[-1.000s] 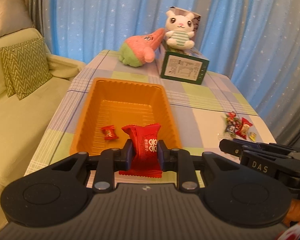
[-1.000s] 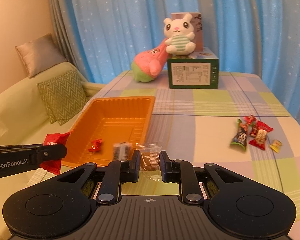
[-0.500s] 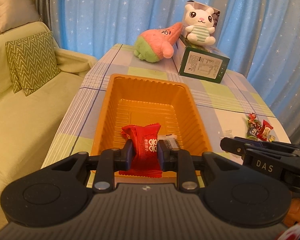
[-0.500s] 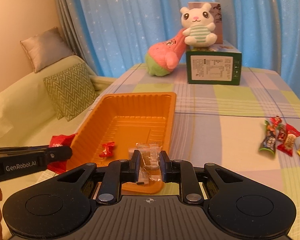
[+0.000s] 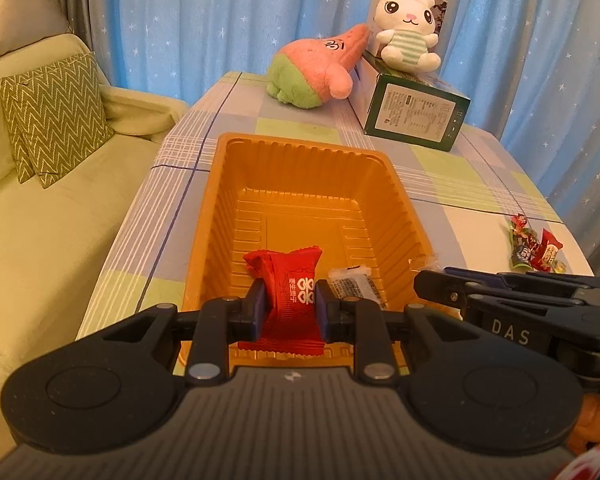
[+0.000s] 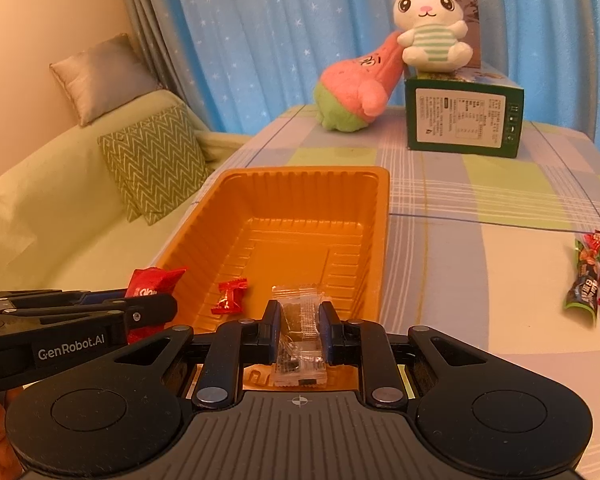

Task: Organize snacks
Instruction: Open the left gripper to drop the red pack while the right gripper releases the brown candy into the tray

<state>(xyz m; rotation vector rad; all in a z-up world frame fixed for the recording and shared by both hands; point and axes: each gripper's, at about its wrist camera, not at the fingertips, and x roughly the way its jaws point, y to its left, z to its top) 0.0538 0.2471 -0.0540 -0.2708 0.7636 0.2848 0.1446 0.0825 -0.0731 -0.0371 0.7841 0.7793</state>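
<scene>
**Claws over the ribbed tray, a wrapper in each**

Snacks in both grips: the left claw pinches a glossy red pillow pack with crimped ends, the right claw clamps a crinkly clear sachet. Both hang above the near end of the ribbed orange plastic tray, where a small red twist-wrapped candy lies. Foil-bright loose snacks sit on the checked tabletop.

The right gripper pinches a clear packet over the near end of the orange tray, where a small red candy lies. At left, the left gripper clamps a red packet. More snacks lie at right.
</scene>
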